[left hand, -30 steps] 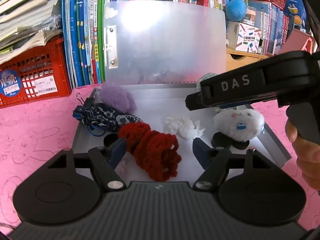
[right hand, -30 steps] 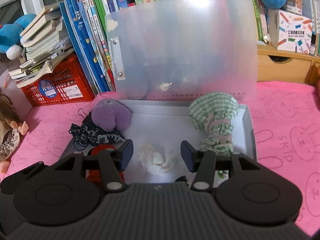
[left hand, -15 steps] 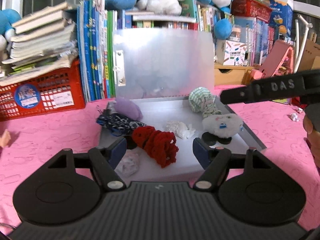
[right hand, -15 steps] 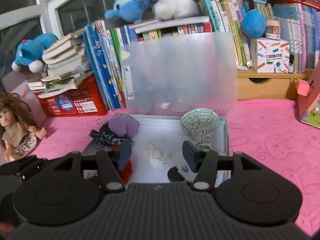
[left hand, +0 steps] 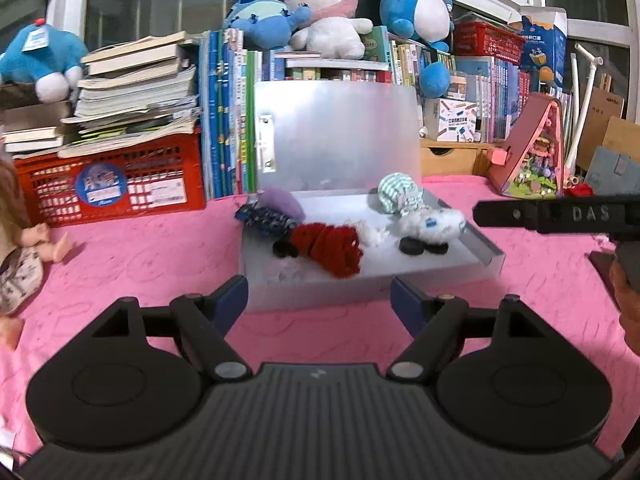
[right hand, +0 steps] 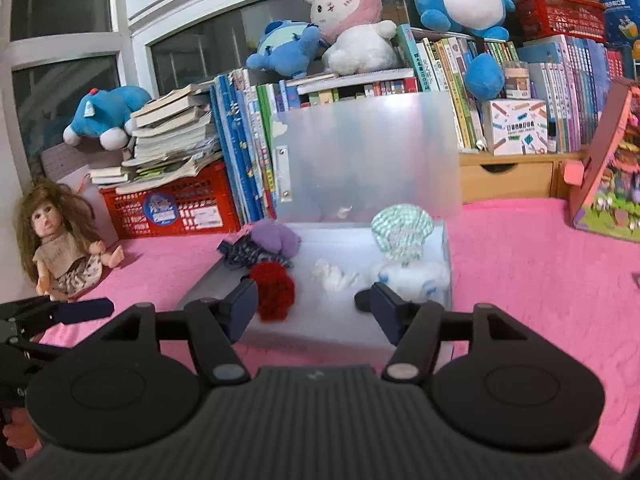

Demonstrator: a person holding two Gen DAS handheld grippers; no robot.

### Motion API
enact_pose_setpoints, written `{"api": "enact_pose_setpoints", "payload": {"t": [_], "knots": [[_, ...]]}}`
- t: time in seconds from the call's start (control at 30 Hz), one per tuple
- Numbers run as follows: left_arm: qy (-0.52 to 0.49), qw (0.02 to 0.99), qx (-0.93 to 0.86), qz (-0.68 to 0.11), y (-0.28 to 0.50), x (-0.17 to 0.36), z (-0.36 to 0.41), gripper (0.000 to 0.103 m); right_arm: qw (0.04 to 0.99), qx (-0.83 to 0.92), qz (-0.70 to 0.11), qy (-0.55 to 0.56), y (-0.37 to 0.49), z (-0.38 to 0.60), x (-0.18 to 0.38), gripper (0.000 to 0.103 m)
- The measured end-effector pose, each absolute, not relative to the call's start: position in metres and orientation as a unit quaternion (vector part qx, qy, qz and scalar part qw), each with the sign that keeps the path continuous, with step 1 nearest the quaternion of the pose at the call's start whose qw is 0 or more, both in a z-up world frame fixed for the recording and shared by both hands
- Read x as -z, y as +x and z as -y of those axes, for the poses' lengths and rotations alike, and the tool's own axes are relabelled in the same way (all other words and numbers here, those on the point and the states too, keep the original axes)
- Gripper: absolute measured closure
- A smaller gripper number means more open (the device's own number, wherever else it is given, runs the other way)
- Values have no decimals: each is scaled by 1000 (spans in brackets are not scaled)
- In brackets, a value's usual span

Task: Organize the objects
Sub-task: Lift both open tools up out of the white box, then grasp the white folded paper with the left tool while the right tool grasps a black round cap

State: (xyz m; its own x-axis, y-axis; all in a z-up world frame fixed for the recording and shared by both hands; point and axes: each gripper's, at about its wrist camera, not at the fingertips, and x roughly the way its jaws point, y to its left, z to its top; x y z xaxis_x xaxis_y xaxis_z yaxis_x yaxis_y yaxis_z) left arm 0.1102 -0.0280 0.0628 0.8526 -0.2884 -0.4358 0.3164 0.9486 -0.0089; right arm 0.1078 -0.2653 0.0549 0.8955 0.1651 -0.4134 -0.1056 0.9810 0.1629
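Observation:
A translucent box [left hand: 360, 292] with its lid [left hand: 336, 136] standing upright rests on the pink cloth. Inside lie a red knitted piece [left hand: 332, 246], a purple plush [left hand: 282, 202], a dark patterned pouch [left hand: 260, 218], a white crumpled wad [left hand: 370, 234], a green checked bundle [left hand: 398, 196] and a white fluffy toy [left hand: 430, 220]. My left gripper [left hand: 320, 300] hovers in front of the box, its jaws opening, nothing between them. My right gripper [right hand: 314, 306] is also short of the box [right hand: 320, 332], jaws opening and empty. Its side shows as a black bar [left hand: 560, 214].
Behind the box stand a red crate [left hand: 116, 184] under stacked books, upright books and plush toys. A doll [right hand: 64, 240] sits at the left. A pink toy house [left hand: 536, 152] and wooden drawers [right hand: 508, 176] stand at the right. A hand [left hand: 628, 300] shows at the right edge.
Both grippers have drawn back from over the box, which now lies farther off in both views. Both pairs of jaws stand wider apart.

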Motion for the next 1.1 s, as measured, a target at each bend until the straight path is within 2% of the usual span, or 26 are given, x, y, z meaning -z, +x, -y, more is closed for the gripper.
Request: {"api": "enact_pose_setpoints", "payload": {"t": [0.43, 0.63, 1.1], "knots": [[6, 967, 111, -227, 72, -11, 13, 20, 971, -73, -226, 10, 40, 244, 1, 27], [-14, 970, 84, -230, 70, -2, 7, 18, 971, -92, -218, 11, 14, 237, 10, 22], [-14, 965, 57, -254, 85, 7, 25, 17, 969, -115, -216, -23, -14, 210, 29, 21]]}}
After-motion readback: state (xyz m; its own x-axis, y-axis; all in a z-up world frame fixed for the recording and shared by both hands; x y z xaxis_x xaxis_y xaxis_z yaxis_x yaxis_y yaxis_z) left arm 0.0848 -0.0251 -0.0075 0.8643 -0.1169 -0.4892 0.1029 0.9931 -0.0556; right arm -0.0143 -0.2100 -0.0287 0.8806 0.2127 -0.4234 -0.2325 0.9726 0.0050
